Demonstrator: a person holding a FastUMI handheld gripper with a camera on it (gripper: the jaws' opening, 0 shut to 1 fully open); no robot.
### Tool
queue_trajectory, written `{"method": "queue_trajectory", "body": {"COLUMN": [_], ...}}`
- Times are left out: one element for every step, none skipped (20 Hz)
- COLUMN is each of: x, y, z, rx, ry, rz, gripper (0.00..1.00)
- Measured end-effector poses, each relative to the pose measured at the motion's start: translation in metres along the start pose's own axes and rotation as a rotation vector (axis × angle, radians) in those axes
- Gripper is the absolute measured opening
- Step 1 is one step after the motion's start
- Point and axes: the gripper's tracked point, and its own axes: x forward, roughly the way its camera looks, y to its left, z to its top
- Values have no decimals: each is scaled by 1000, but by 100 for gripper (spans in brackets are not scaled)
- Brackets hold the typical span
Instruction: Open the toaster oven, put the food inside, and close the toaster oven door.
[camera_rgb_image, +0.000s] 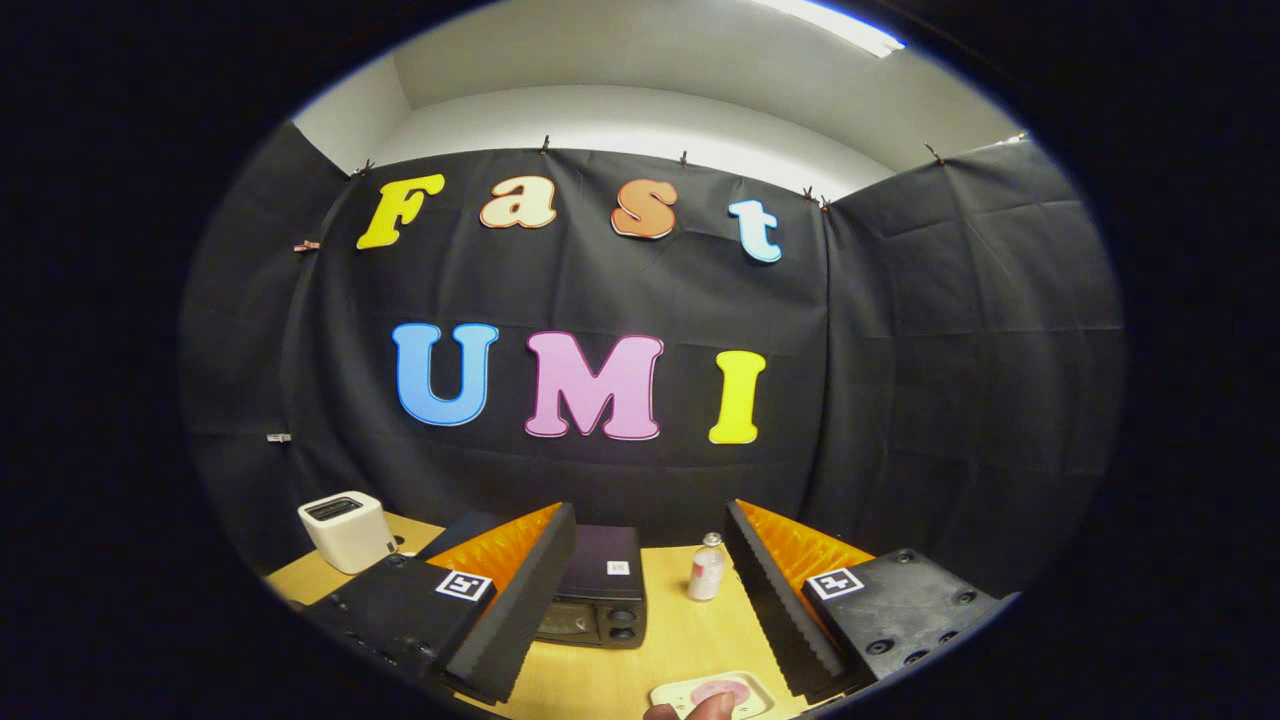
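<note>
Toaster oven (598, 590) sits on the table (690, 635) facing the gripper (650, 600), its long side running crosswise, door shut, seen partly between the wide, empty jaws.

Black cloth wall (650, 300) at twelve o'clock, white ceiling (650, 60) above, wooden table (690, 630) at six o'clock.

Jaws parted wide, toaster oven (598, 588) beyond them, food tray (712, 695) between
</note>
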Motion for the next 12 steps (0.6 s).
{"method": "queue_trajectory", "body": {"x": [5,10,17,23,29,35,42,50,57,64,70,75], "y": [12,23,37,49,63,75,84,94,105,116,125,132], "z": [-7,-13,-21,-28,-37,-46,-56,-67,-79,-92,-108,-123], "rx": [9,10,10,11,15,8,-2,-7,-2,10,18,15], "ry": [3,3,5,8,12,19,29,43,62,86,115,142], "rz": [9,12,20,29,40,49,51,57,65,75,81,84], "gripper": [98,98,99,98,98,98,98,98,98,98,98,98]}}
